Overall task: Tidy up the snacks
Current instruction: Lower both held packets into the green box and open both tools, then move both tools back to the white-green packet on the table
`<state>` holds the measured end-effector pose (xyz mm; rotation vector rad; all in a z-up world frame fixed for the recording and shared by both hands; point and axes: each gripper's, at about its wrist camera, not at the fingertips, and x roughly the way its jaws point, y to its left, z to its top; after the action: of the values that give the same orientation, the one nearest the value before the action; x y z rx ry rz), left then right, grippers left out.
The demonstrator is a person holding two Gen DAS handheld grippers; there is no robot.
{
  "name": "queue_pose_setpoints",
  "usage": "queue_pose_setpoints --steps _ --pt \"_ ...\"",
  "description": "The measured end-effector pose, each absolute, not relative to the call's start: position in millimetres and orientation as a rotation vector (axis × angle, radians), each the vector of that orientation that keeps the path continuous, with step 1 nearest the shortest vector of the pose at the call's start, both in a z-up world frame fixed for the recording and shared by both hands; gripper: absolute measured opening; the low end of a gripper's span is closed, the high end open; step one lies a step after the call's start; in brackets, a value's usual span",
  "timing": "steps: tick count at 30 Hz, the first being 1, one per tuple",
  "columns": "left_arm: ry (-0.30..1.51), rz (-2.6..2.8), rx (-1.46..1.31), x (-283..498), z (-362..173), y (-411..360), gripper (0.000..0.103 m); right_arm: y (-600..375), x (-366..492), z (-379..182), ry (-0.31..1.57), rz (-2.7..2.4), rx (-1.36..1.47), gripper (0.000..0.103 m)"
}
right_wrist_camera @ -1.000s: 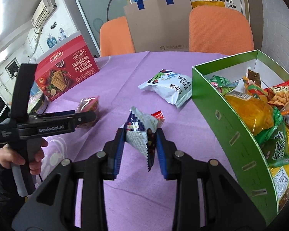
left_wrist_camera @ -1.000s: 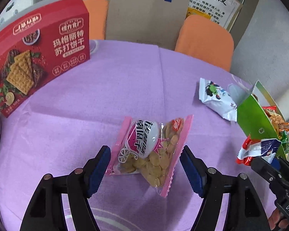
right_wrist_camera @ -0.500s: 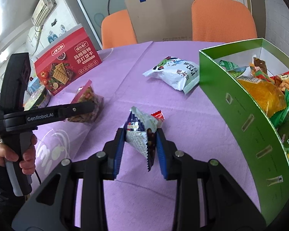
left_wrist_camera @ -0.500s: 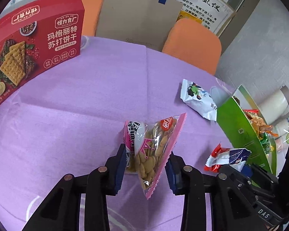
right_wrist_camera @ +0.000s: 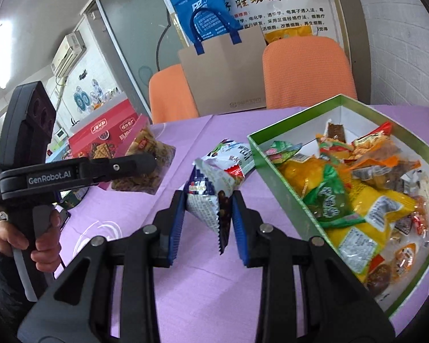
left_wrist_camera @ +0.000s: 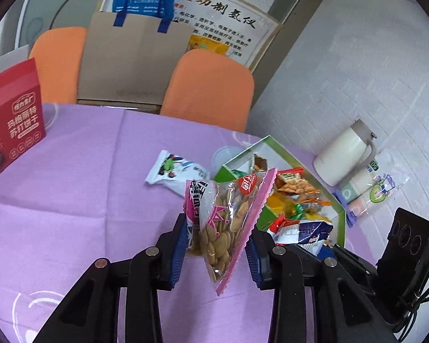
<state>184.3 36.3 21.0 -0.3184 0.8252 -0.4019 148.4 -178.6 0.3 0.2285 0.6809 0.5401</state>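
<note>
The left gripper was clamped on a pink-edged biscuit packet, held clear above the purple worktop. To its right, the right gripper was clamped on a small blue-and-silver packet, also off the worktop and just beside the near wall of the green box. The step in hand looked like carrying both packets into the box. It would go best if each gripper cleared the box wall before lowering, one at a time so they did not collide, and let go only above a free patch among the snacks already inside.

The biscuit packet was clear film with a zigzag pink seam and a crown print, and small round golden biscuits showed through it. It hung tilted, pinched at its lower half. A white packet lay on the worktop beside the box, not yet collected.
</note>
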Motion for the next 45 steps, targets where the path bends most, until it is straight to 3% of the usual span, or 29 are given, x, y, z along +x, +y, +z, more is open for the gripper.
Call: queue_pose_setpoints --steps 15,28,33,35,36,37,40,45 --pt "0.833 -0.555 -0.229 217 44 -70 0.038 -299 137 24 0.551 0.246 0.296 0.035" --pt "0.854 -0.563 -0.161 243 34 -125 0.038 -347 153 -1 0.608 0.1 0.316 0.035" --pt "0.866 -0.564 -0.146 249 22 -134 0.043 -338 164 -20 0.669 0.102 0.265 0.037" --pt "0.861 -0.573 -0.132 246 19 -135 0.06 -333 164 -25 0.665 0.082 0.215 0.053" --pt "0.852 -0.565 -0.119 244 19 -135 0.066 -332 162 -26 0.654 0.07 0.204 0.07" --pt "0.835 -0.537 -0.1 240 20 -134 0.076 -332 160 -26 0.636 0.057 0.197 0.079" --pt "0.788 -0.477 -0.058 231 25 -131 0.086 -336 156 -24 0.607 0.033 0.195 0.085" --pt "0.779 -0.425 -0.063 227 28 -121 0.087 -341 155 -23 0.614 0.023 0.22 0.092"
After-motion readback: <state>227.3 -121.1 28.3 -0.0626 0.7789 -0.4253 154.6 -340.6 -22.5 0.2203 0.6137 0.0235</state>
